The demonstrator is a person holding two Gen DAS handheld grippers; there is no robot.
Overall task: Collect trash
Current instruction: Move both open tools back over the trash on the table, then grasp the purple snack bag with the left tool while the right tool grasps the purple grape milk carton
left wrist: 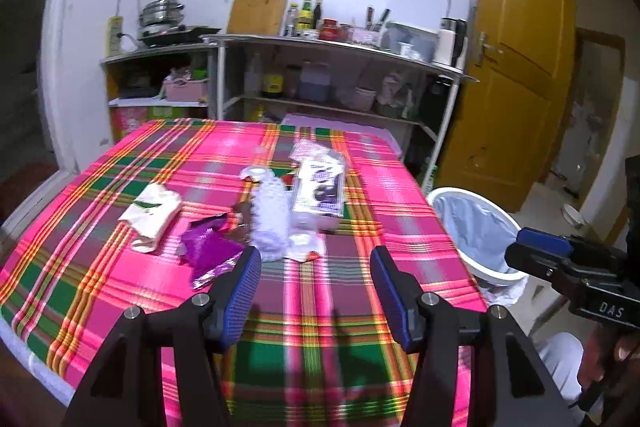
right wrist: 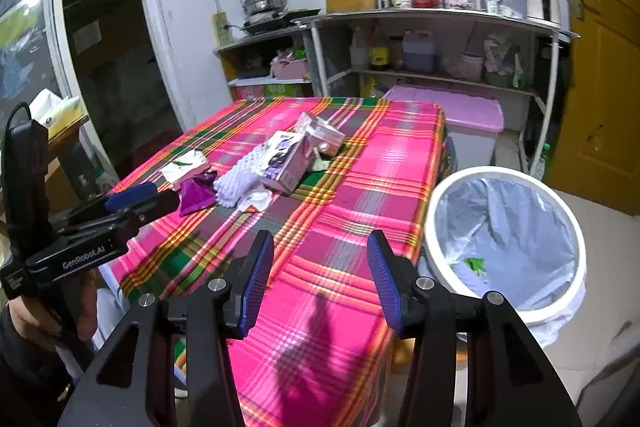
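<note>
Trash lies mid-table on the pink plaid cloth: a purple wrapper, a white foam net, a white-and-purple carton, a crumpled white paper with a green leaf print and clear plastic. My left gripper is open and empty, just short of the wrapper and net. My right gripper is open and empty over the table's near right part, beside the white bin with a bag liner. The bin holds a green scrap.
The bin stands on the floor at the table's right edge. A pink-lidded box sits behind the table. Metal shelves with bottles, pots and a kettle line the back wall. A yellow door is at right.
</note>
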